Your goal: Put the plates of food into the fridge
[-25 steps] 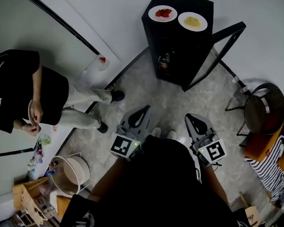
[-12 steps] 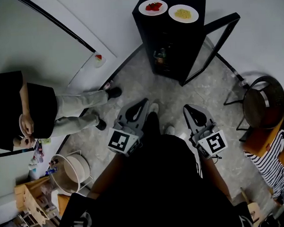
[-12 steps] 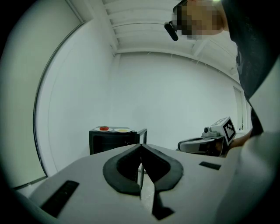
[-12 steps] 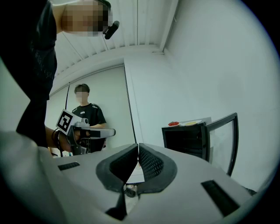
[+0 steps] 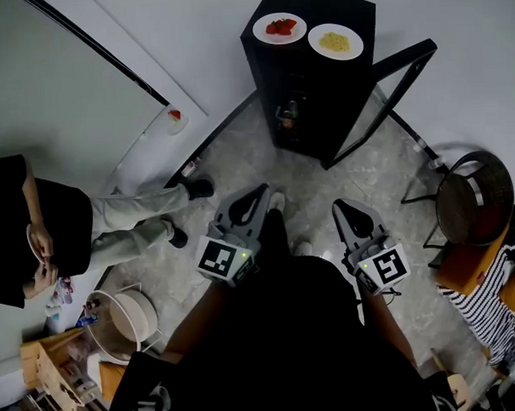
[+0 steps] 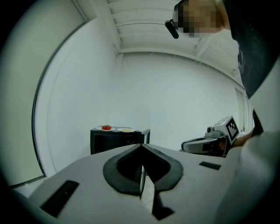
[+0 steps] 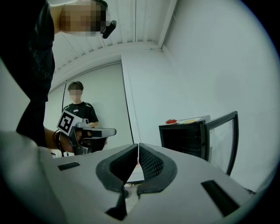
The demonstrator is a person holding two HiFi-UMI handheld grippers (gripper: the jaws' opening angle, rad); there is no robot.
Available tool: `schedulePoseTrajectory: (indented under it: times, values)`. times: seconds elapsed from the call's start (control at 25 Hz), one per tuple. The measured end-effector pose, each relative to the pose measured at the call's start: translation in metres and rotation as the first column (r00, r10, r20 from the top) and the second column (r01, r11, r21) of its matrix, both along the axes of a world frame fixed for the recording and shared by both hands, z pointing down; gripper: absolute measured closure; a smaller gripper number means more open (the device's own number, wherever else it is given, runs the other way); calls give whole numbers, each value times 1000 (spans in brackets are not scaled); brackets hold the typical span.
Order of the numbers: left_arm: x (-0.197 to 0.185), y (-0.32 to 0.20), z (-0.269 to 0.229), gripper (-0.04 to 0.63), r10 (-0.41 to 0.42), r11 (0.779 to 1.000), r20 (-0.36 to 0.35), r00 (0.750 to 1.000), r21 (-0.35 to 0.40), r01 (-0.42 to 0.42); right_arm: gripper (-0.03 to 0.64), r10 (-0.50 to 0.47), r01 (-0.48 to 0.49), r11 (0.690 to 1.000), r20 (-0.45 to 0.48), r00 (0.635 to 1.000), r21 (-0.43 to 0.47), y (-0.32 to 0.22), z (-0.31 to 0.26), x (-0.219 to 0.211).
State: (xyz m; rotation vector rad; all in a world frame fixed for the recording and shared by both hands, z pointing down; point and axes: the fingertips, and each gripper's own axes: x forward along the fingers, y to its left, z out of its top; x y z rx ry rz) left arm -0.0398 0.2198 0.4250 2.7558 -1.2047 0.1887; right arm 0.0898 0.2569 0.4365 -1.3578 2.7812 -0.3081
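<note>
A small black fridge [image 5: 317,104] stands against the far wall with its glass door [image 5: 402,92] swung open to the right. On its top sit two white plates: one with red food [image 5: 279,27] on the left, one with yellow food [image 5: 335,41] on the right. Both plates also show far off as the red-food plate [image 6: 106,127] and the yellow-food plate [image 7: 190,120]. My left gripper [image 5: 261,194] and right gripper [image 5: 339,210] hang low in front of me, well short of the fridge. Both are shut with nothing between the jaws.
A person in black [image 5: 46,235] stands at the left by the wall. A round stool [image 5: 470,204] and striped clothing [image 5: 492,309] are at the right. A white bucket [image 5: 130,317] and wooden clutter [image 5: 43,363] lie at the lower left.
The fridge and plates have shifted slightly in the head view as I step towards them. The person at the left has slid further to the frame's edge. Both grippers stay shut.
</note>
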Motion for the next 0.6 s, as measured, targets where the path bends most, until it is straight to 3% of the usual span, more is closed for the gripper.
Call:
schedulePoseTrajectory:
  times: [0.6]
  values:
    - [-16, -125, 3, 572, 41, 999, -53, 998, -22, -42, 589, 23, -24, 998, -23, 999, -55, -117, 4, -25]
